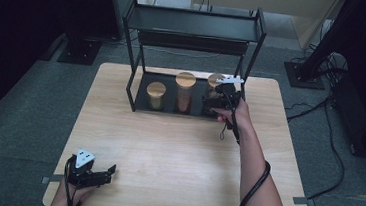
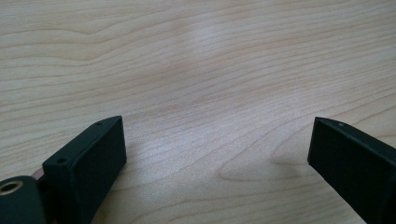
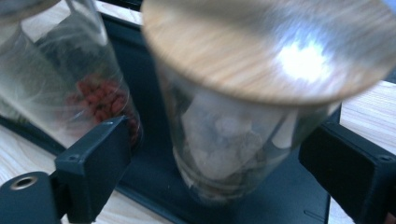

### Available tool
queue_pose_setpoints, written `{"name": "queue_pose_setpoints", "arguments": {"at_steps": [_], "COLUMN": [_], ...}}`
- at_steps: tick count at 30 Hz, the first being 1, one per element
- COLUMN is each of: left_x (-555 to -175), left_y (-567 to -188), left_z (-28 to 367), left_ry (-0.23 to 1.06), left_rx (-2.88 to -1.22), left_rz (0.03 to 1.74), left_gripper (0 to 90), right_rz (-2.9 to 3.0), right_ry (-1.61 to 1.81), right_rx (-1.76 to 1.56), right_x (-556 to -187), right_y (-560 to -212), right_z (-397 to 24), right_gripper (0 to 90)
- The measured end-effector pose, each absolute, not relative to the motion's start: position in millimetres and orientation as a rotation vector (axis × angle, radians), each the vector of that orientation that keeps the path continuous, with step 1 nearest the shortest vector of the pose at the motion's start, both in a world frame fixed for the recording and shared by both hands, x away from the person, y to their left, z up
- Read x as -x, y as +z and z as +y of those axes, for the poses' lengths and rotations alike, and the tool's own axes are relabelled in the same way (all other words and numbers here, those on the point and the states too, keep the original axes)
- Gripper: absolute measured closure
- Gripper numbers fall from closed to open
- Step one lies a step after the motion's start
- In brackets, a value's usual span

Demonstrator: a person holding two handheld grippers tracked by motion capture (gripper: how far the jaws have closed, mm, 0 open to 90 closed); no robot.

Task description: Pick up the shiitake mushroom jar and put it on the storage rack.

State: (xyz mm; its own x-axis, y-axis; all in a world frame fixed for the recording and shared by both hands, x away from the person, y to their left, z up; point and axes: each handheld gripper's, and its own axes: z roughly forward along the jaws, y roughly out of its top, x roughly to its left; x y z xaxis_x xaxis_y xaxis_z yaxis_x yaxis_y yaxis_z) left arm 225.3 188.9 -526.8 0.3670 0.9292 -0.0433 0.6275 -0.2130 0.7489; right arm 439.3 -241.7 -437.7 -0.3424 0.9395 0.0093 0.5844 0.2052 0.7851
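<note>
Jar [image 3: 233,135] sat on the black shelf [image 1: 142,87].
Right gripper [image 3: 212,154] had both jaws apart around it, seemingly not touching; left gripper [image 2: 217,149] rested released.

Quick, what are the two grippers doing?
Left gripper: open, nothing between its jaws.
Right gripper: open around the jar, not squeezing it.
</note>
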Motion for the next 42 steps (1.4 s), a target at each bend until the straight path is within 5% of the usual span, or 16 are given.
{"name": "queue_pose_setpoints", "arguments": {"at_steps": [13, 42], "left_x": [-225, -226], "left_y": [-527, -527], "left_z": [188, 187], "left_ry": [0.56, 0.554], "left_rx": [-1.946, -1.968], "left_rz": [1.338, 1.332], "left_gripper": [4.6, 4.6], "right_rz": [2.073, 2.062], "right_ry": [1.021, 1.034], "right_rx": [-1.32, -1.361], "right_x": [-409, -369], "right_y": [-446, -480], "right_z": [-241, -253], "right_gripper": [0.1, 0.0]}}
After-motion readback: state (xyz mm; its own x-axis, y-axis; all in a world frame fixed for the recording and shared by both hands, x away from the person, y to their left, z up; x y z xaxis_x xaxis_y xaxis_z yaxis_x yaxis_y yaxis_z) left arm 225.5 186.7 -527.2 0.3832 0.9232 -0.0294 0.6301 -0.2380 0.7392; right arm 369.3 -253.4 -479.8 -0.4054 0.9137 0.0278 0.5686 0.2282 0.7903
